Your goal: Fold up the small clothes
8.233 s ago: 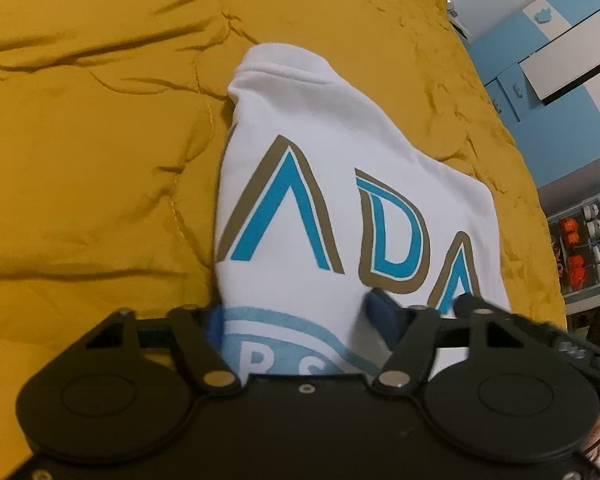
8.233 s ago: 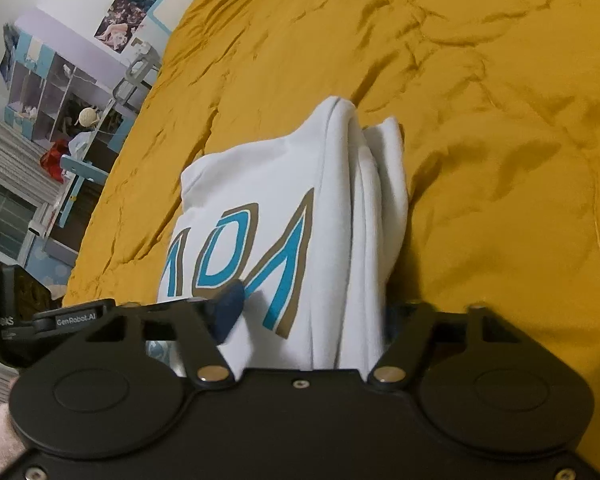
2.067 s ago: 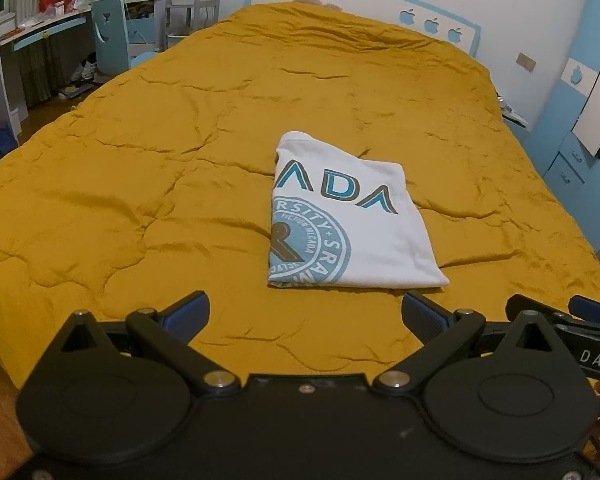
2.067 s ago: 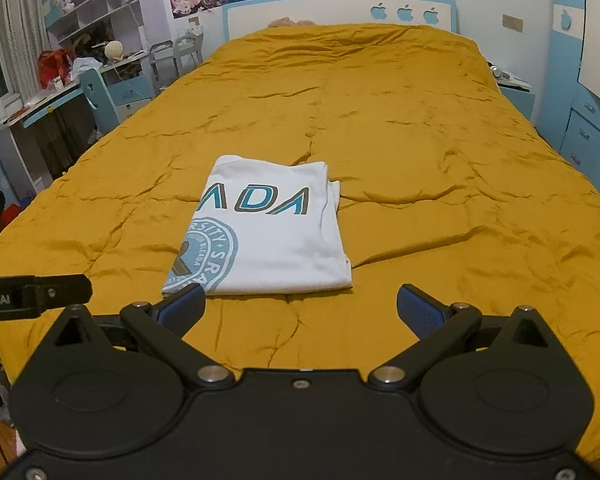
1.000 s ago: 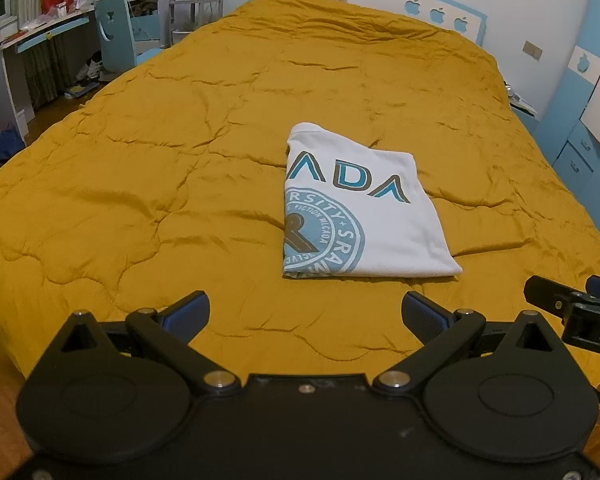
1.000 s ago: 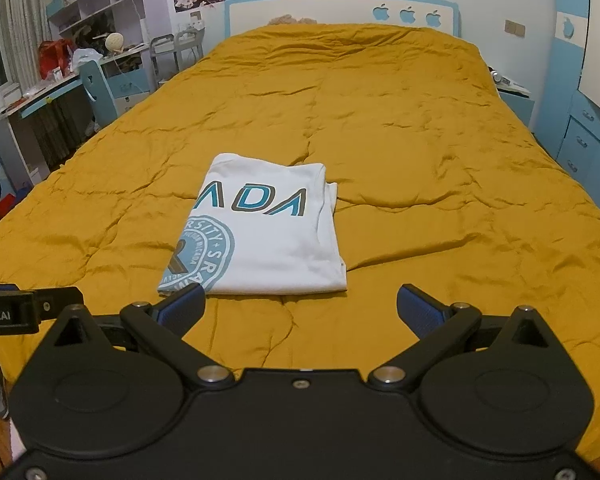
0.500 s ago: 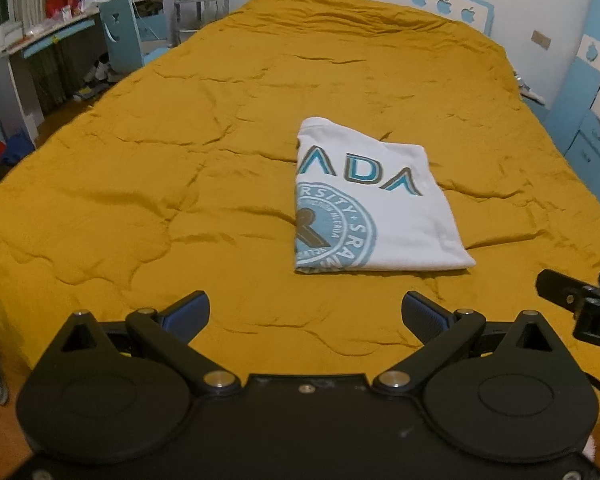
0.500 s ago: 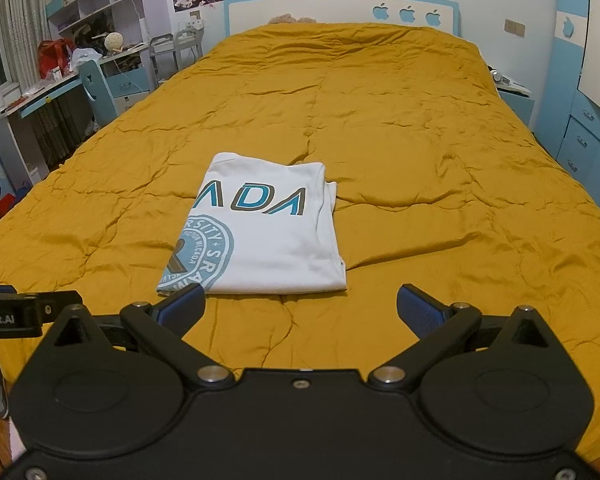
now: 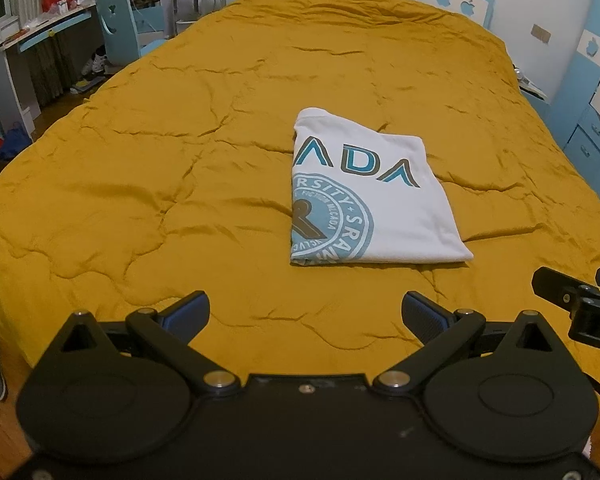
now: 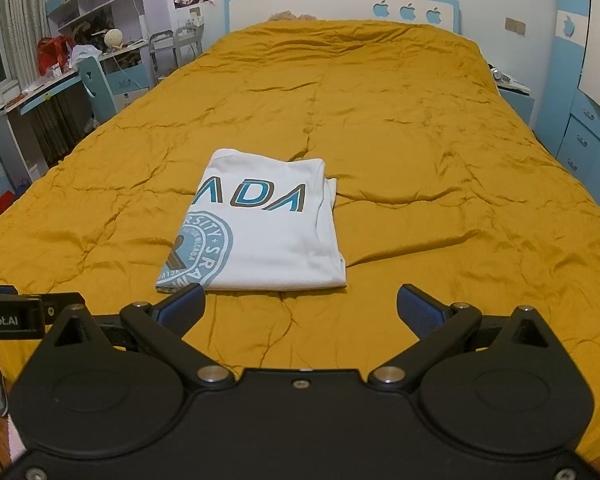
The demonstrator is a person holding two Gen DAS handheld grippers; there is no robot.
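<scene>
A white T-shirt point(image 9: 380, 200) with teal and brown print lies folded into a flat rectangle on the mustard-yellow quilt point(image 9: 180, 160); it also shows in the right wrist view point(image 10: 268, 232). My left gripper point(image 9: 305, 314) is open and empty, held back near the foot of the bed, apart from the shirt. My right gripper point(image 10: 300, 308) is open and empty too, just short of the shirt's near edge. The right gripper's body shows at the right edge of the left wrist view point(image 9: 580, 308).
The quilt point(image 10: 420, 140) covers the whole bed up to a white and blue headboard point(image 10: 340, 8). A desk and blue chair point(image 9: 120, 32) stand to the left. Blue drawers point(image 10: 580, 132) and a nightstand point(image 10: 512, 92) stand to the right.
Both grippers let go of the shirt and pulled back to the foot of the bed. In the last second the left wrist view has drifted slightly left; the shirt lies still.
</scene>
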